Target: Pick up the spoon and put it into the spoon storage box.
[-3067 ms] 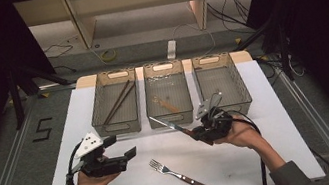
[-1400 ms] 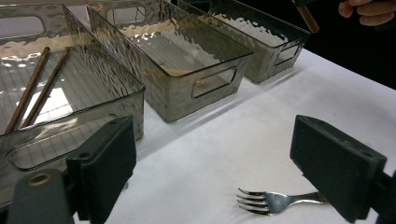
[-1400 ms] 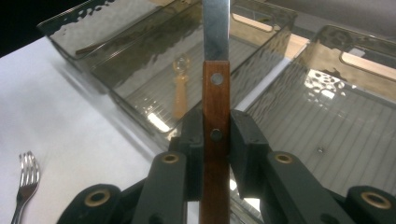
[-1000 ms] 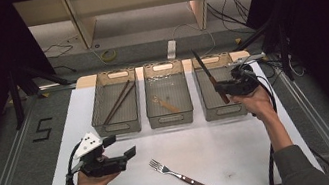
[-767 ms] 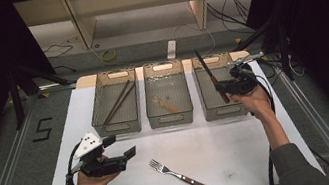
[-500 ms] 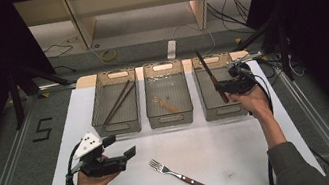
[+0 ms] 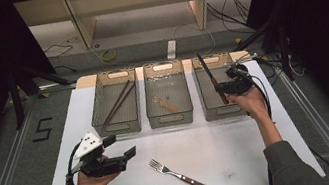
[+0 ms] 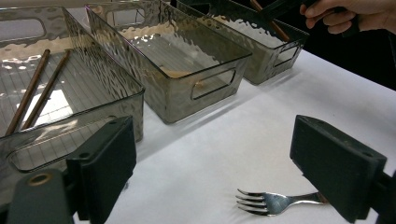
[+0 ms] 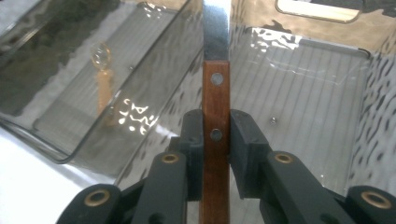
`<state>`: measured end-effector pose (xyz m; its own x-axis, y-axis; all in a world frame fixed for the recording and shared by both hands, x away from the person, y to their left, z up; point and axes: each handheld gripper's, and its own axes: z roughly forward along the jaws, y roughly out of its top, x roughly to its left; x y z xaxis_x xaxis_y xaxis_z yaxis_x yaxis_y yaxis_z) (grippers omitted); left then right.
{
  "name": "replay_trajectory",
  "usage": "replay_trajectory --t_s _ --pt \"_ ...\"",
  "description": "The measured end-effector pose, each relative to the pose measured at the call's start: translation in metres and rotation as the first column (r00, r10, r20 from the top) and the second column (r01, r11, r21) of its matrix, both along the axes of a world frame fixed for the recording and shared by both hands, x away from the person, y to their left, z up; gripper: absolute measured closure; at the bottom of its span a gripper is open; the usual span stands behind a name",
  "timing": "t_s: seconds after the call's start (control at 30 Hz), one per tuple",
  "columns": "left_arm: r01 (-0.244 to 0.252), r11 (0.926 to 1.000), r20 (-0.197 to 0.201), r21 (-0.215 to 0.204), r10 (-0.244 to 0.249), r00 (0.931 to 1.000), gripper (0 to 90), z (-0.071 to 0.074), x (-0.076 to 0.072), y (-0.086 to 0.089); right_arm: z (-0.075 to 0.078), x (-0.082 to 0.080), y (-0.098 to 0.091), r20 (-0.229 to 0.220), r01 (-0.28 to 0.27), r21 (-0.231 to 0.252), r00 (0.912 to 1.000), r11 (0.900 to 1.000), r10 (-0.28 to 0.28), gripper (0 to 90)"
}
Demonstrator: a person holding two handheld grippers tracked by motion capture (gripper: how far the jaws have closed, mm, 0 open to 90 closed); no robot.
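Knife (image 9: pixel 215 88) sits clamped by its wooden handle in your right gripper (image 9: pixel 215 154), held above the right bin (image 7: pixel 221 108) with the blade pointing up and away. Lower it until the handle lies near the bin's floor, level the blade along the bin's length, then release, so it doesn't drop or strike the wall. It has a riveted brown handle and a bright steel blade. Your left gripper (image 8: pixel 224 168) rests with jaws wide and empty, in front of the left-hand bin, beside the fork (image 7: pixel 179 176).
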<state>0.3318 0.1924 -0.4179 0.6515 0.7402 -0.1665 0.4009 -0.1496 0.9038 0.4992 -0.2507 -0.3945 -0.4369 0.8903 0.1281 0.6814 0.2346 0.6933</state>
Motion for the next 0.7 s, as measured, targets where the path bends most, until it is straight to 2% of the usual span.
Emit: replay_trajectory --t_s 0.23,0.7 --pt "-0.001 1.0000 0.000 -0.002 0.001 1.0000 13.9 0.000 0.000 0.000 -0.007 0.003 0.002 -0.021 0.016 -0.018 0.9996 0.9997 -0.017 76.7" --pt "0.000 1.0000 -0.005 0.000 0.000 1.0000 13.9 0.000 0.000 0.000 -0.015 0.006 0.004 -0.062 0.025 -0.021 0.9978 0.9995 -0.026 76.0"
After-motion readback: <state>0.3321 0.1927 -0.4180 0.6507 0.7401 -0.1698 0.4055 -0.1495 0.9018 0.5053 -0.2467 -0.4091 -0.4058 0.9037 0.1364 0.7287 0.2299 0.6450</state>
